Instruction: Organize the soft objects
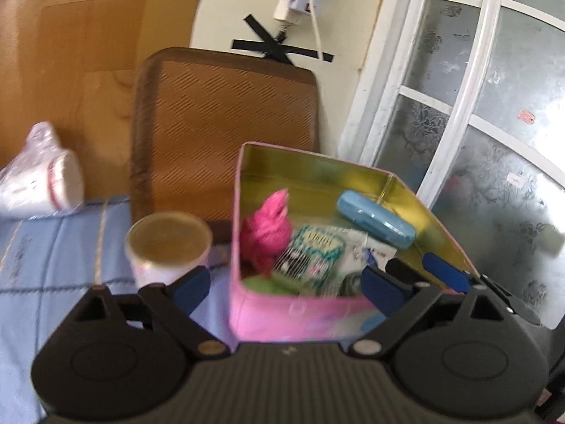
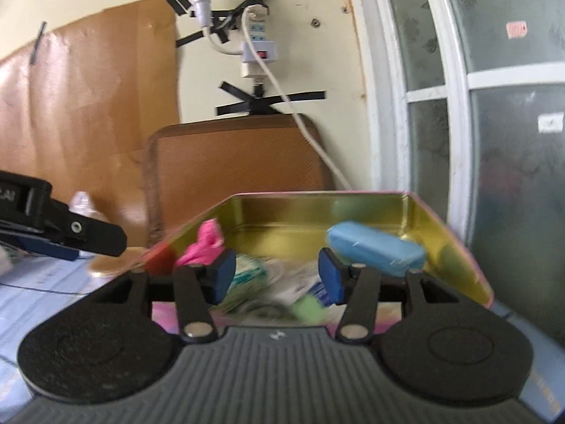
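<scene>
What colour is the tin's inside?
Shiny gold-yellow inside the tin; pink outside. Clearest in the left wrist view.

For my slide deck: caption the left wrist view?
Open left hand-held gripper above a pink tin holding pink yarn and a blue case.

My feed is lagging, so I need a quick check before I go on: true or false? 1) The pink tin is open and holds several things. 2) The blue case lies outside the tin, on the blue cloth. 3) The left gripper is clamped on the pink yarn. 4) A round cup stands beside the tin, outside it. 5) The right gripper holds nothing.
1) True: the pink tin has no lid on and holds several items.
2) False: the blue case lies inside the tin, toward its far right corner.
3) False: the left gripper is open and empty; the pink yarn lies in the tin.
4) True: the round cup stands on the blue cloth, left of the tin.
5) True: the right gripper is open and empty.
</scene>
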A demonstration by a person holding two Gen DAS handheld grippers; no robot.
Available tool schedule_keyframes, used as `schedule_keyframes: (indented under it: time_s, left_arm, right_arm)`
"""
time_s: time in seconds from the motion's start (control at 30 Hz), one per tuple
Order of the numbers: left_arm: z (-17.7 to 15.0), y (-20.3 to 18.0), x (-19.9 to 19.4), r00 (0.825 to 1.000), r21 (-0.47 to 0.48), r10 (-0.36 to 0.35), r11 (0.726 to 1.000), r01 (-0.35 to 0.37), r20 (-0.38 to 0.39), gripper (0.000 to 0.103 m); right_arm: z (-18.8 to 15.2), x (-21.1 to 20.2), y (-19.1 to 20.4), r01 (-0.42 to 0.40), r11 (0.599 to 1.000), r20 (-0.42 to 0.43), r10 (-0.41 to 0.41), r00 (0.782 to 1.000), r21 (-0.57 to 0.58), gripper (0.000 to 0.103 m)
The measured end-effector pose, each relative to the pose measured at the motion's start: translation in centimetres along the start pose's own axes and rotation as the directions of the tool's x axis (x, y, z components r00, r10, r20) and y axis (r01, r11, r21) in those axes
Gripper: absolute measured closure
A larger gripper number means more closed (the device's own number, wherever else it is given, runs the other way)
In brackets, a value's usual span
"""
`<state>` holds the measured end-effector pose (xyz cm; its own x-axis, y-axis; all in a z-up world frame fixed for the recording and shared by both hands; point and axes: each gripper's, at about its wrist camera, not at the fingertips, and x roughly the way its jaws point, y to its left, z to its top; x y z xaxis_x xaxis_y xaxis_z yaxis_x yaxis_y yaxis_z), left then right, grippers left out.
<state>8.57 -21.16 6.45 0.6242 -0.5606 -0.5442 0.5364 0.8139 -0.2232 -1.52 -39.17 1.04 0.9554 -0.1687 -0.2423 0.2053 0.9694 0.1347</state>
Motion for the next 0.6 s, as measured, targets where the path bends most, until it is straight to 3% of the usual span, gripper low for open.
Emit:
schedule_keyframes:
  time_s: [0.2, 0.6]
  left_arm:
    - [-2.4, 0.6, -3.2, 0.998, 0.013, 0.054, 0.998, -0.055, 0.017, 0.003]
    - [-5.4, 2.0, -8.8, 0.981, 0.046, 0.177, 0.982, -0.181, 0.080, 0.000]
  right_arm:
    - [-0.1, -1.7, 1.3, -0.069, 0.992, -0.024, 0.072, 0.997, 0.108, 0.037]
    - [-0.5, -4.9, 3.6, -0.086, 0.964, -0.058, 0.104, 0.993, 0.250, 0.016]
